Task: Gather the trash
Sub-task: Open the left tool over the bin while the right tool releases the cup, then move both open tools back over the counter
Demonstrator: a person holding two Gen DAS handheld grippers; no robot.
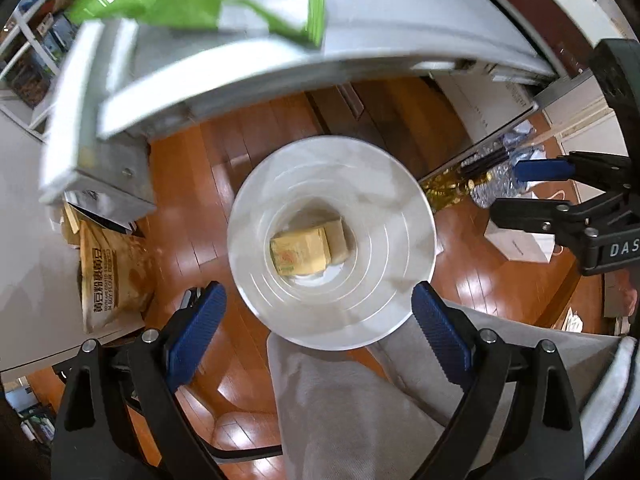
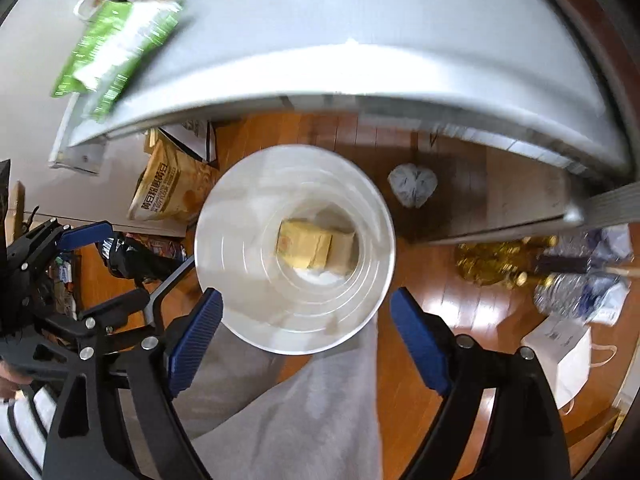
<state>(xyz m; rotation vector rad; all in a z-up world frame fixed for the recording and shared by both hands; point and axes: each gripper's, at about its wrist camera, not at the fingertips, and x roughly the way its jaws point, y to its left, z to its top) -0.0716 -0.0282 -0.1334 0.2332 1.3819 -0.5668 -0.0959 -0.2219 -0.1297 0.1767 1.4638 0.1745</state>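
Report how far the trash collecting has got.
Done: a yellow paper carton lies at the bottom of the white round plastic bin on the floor. In hand: nothing; the left gripper and right gripper hover open above the bin. Left: the green and white snack bag on the white table.

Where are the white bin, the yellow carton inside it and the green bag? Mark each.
white bin [image 1: 416, 216], left wrist view, right side of its rim
yellow carton [image 2: 304, 246], right wrist view, its top face
green bag [image 2: 116, 52], right wrist view, its middle
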